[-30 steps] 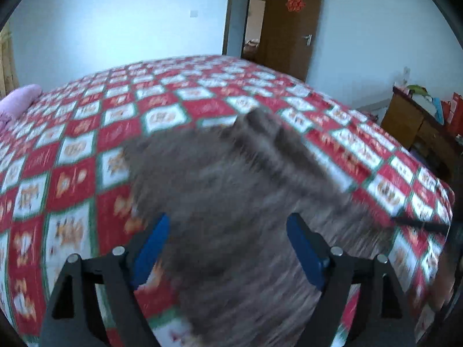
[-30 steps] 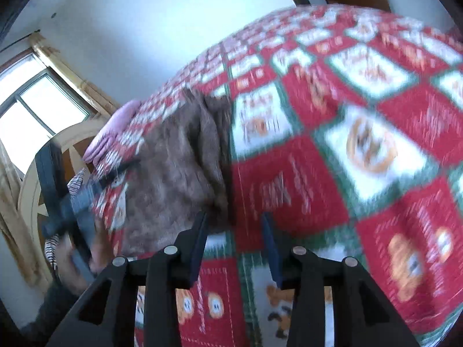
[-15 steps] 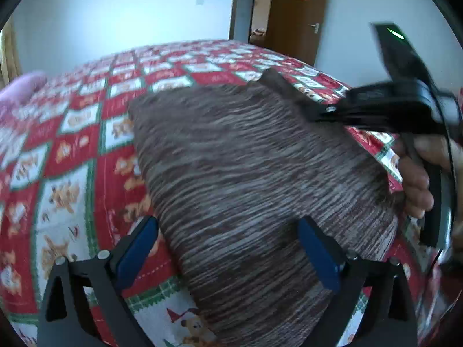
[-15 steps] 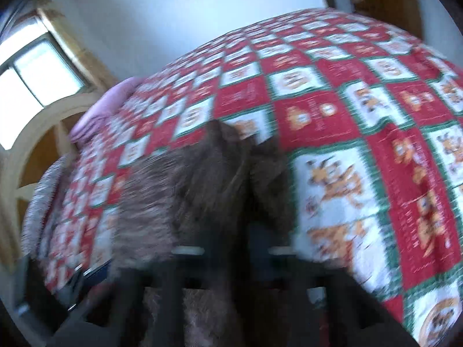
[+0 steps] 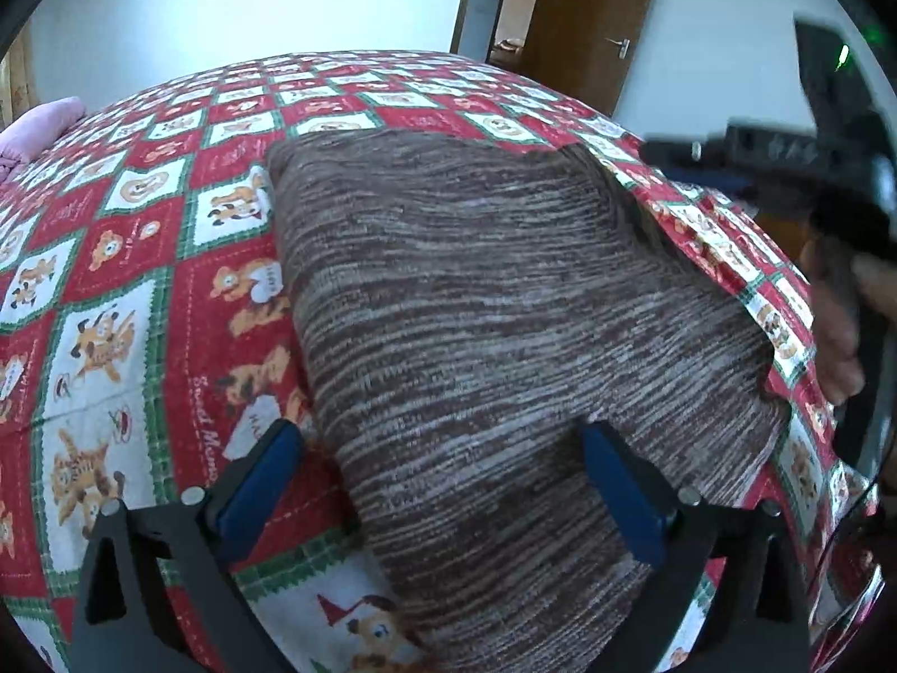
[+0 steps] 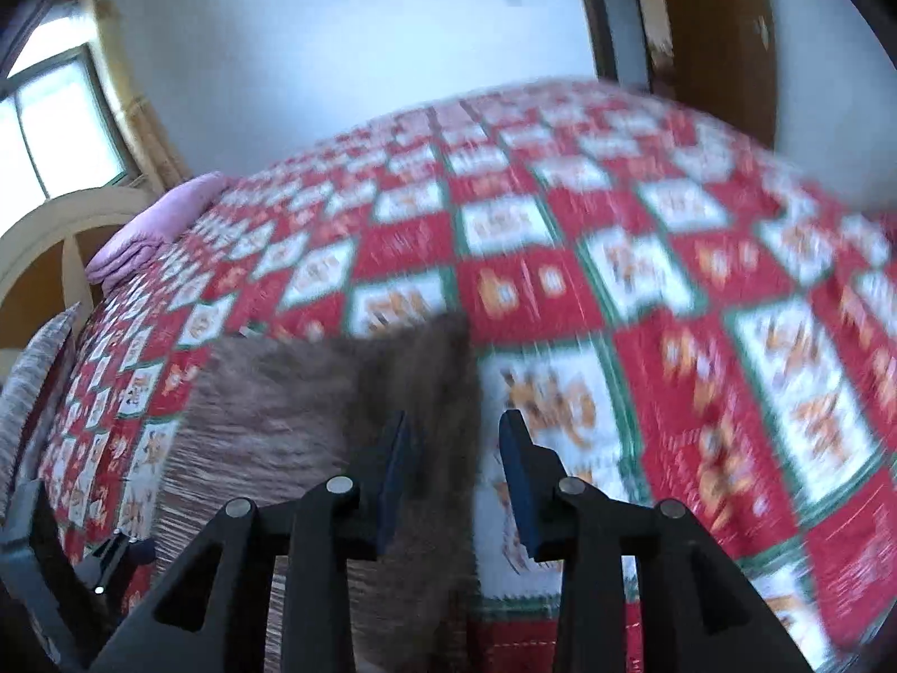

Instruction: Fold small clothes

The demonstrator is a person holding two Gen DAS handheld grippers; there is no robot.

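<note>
A brown and grey striped knitted garment (image 5: 504,308) lies spread flat on the red, white and green patterned bedspread (image 5: 123,291). My left gripper (image 5: 443,482) is wide open above the garment's near end, holding nothing. My right gripper (image 6: 454,460) is open over the garment's right edge (image 6: 426,381), with the cloth under its left finger; that view is blurred. The right gripper also shows in the left wrist view (image 5: 785,157), held by a hand at the garment's far right corner.
A pink pillow (image 5: 33,129) lies at the bed's far left. A brown door (image 5: 594,17) stands open beyond the bed. A window (image 6: 50,123) and a curved headboard (image 6: 56,224) are at the left in the right wrist view.
The garment has been laid flat and spread out on the bed. My right gripper has opened and drawn back from the garment's right edge. My left gripper stayed open over the near end.
</note>
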